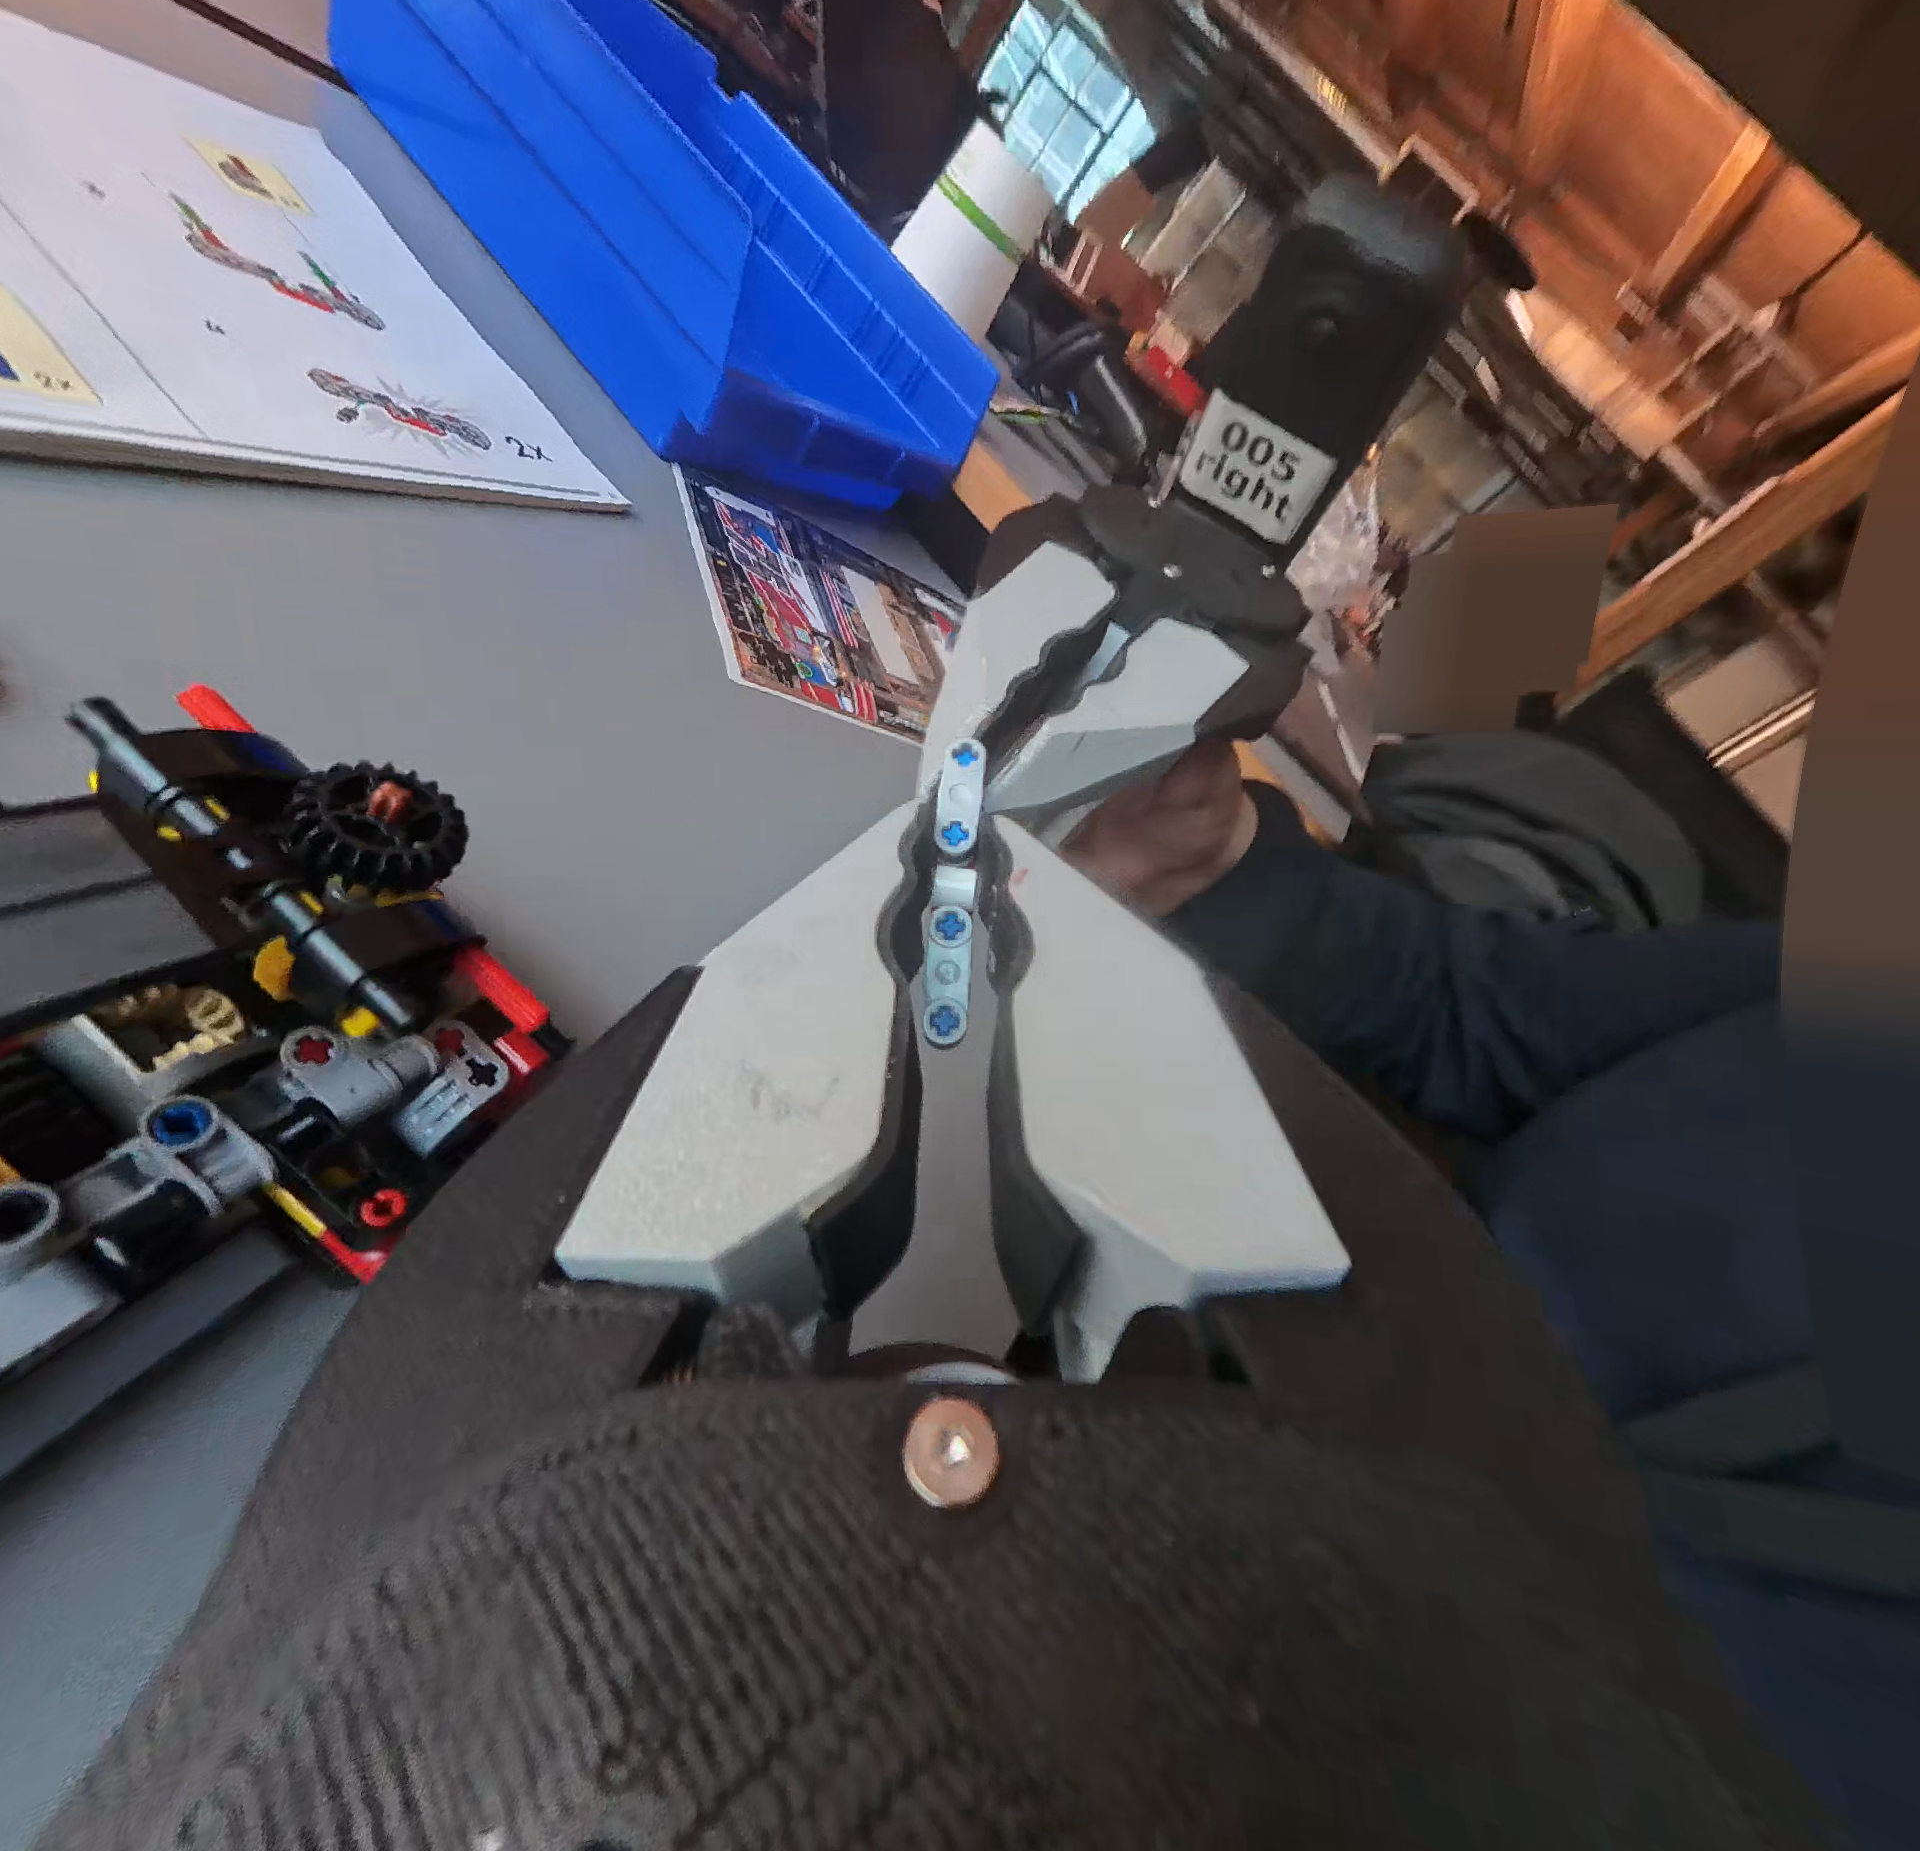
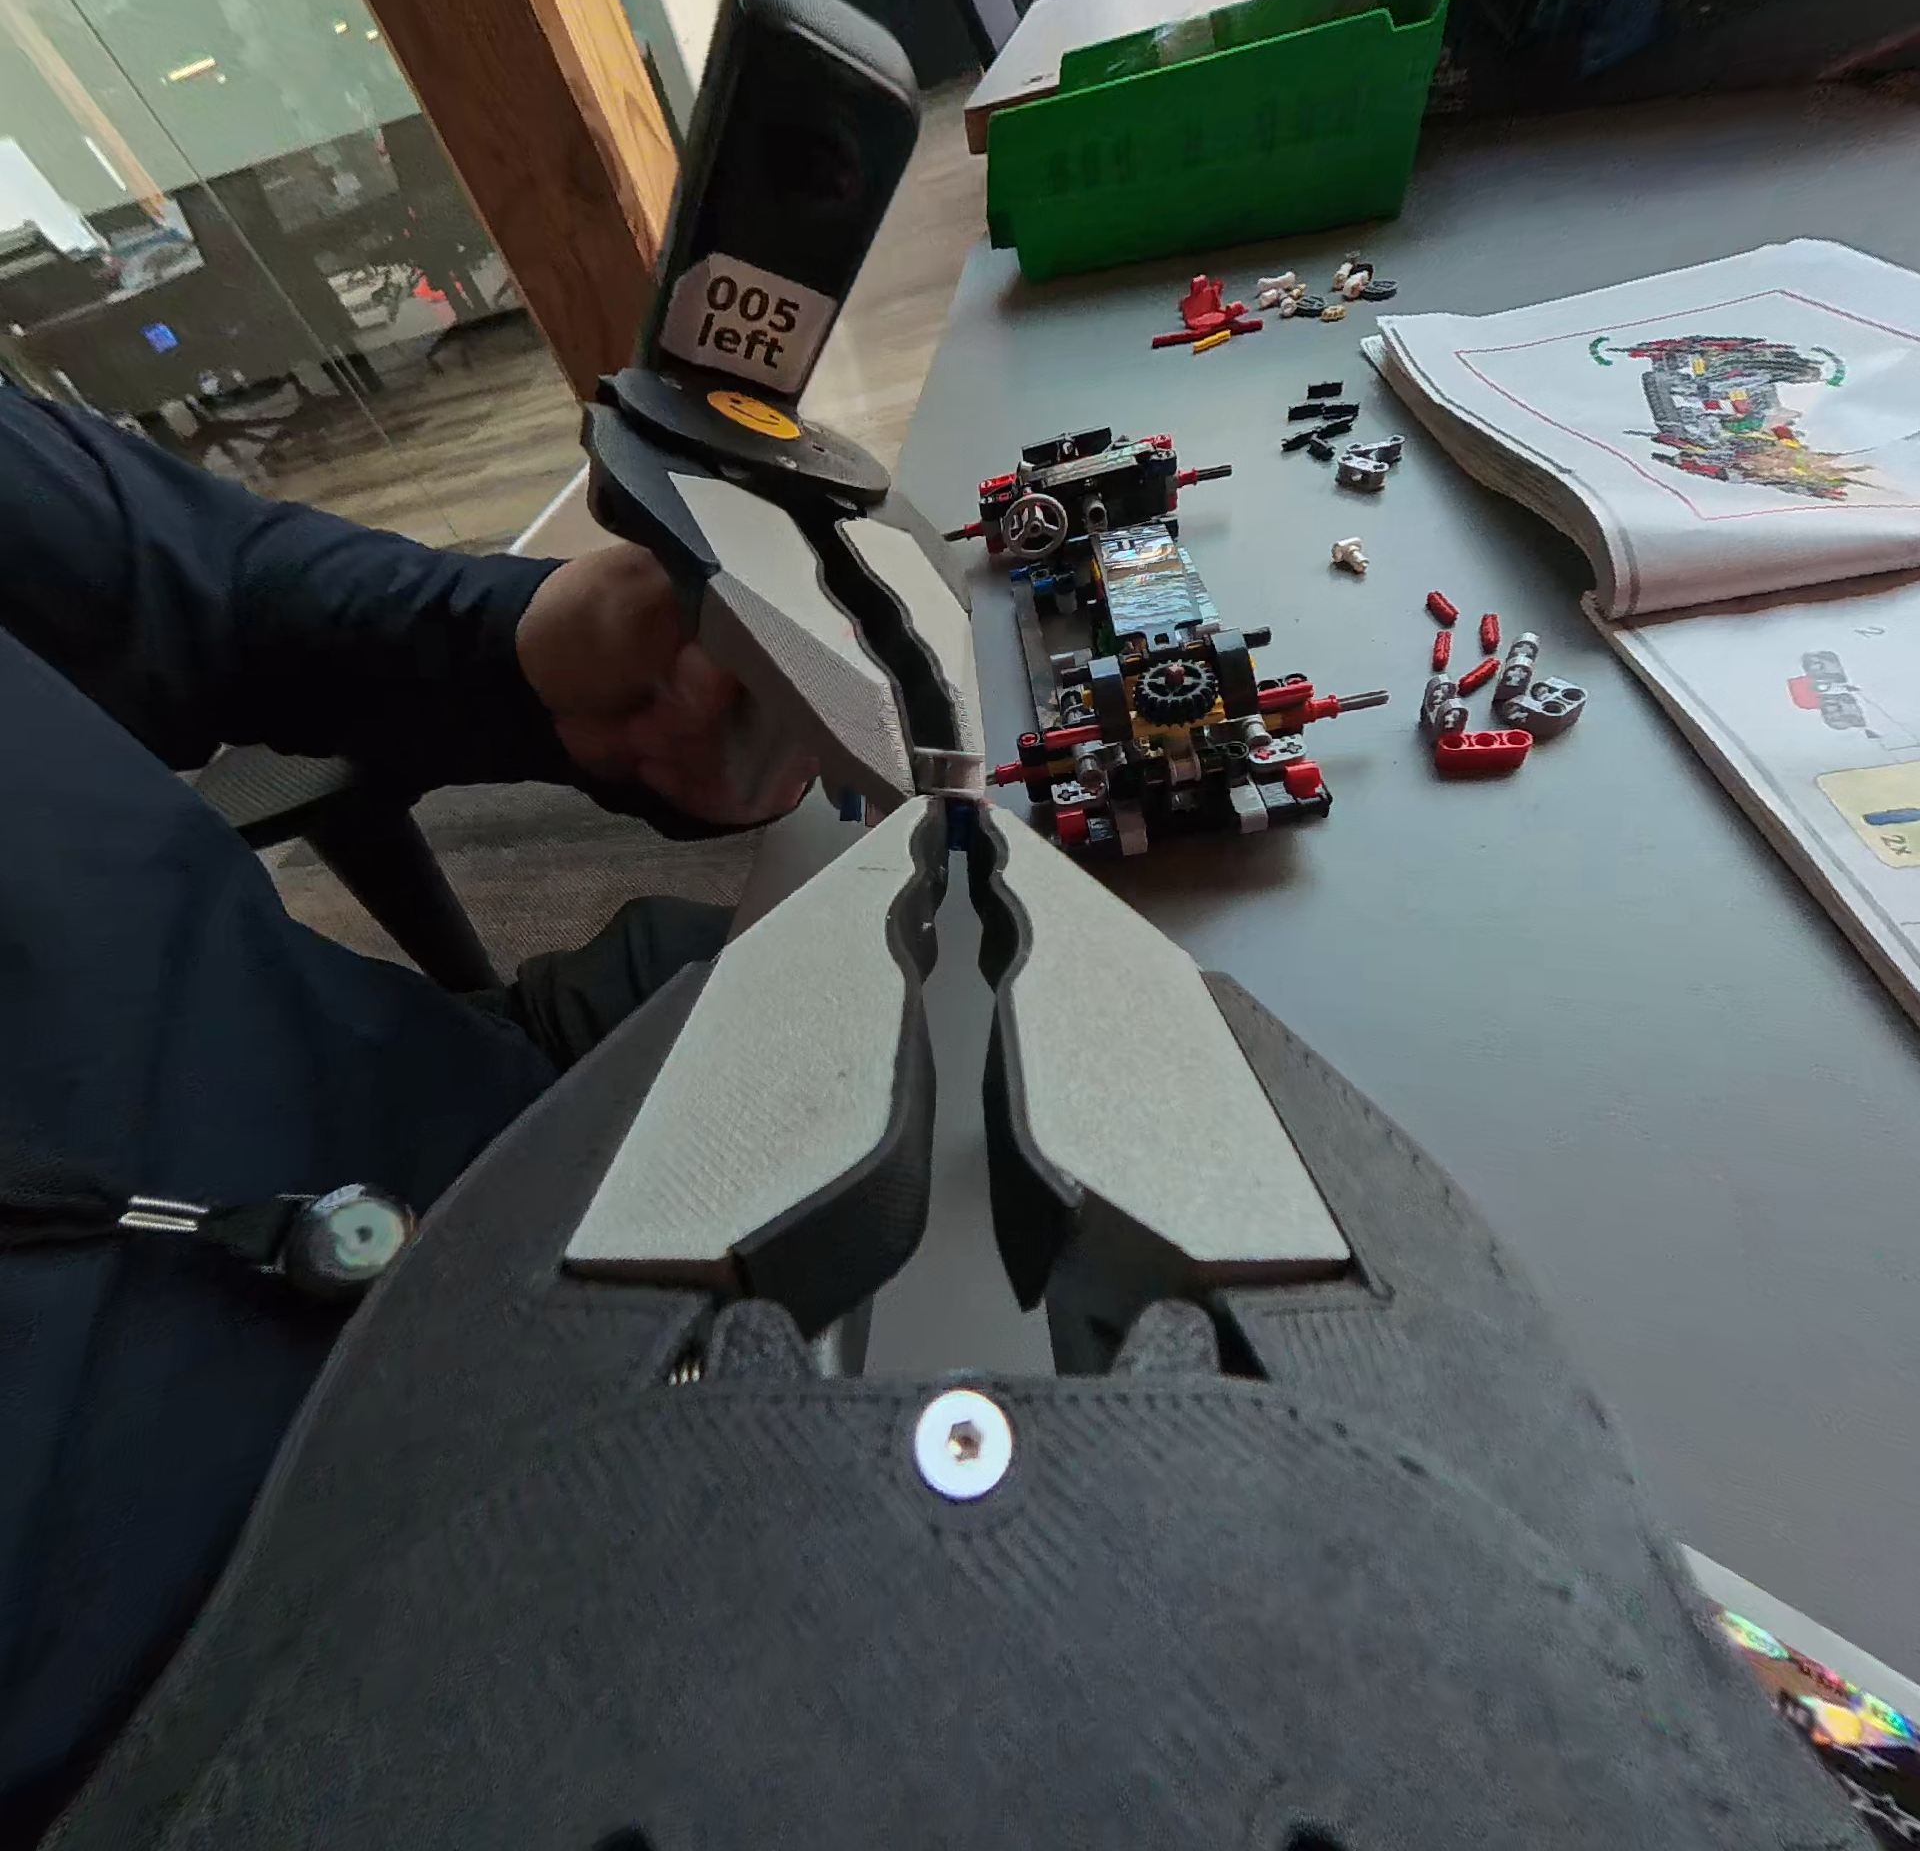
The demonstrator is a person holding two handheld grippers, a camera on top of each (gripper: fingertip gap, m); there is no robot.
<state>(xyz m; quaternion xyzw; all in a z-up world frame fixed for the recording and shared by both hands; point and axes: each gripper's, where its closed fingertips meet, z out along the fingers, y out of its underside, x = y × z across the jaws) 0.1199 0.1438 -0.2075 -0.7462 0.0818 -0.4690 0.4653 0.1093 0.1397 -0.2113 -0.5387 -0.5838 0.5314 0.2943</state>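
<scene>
Grey table, glass wall, wooden pillar, carpeted floor

Right gripper closed at the tips on a small blue pin. Left gripper meets it tip to tip, clamped on a pale grey link, both at the tabletop edge. Brick-built chassis just beyond. Loose red and grey pieces beside an open booklet; green bin at the far edge.

Your two grippers look alike: the left gripper and the right gripper each have grey fingers with wavy black pads, a black ribbed body and one shiny screw. You wear dark blue sleeves.
</scene>
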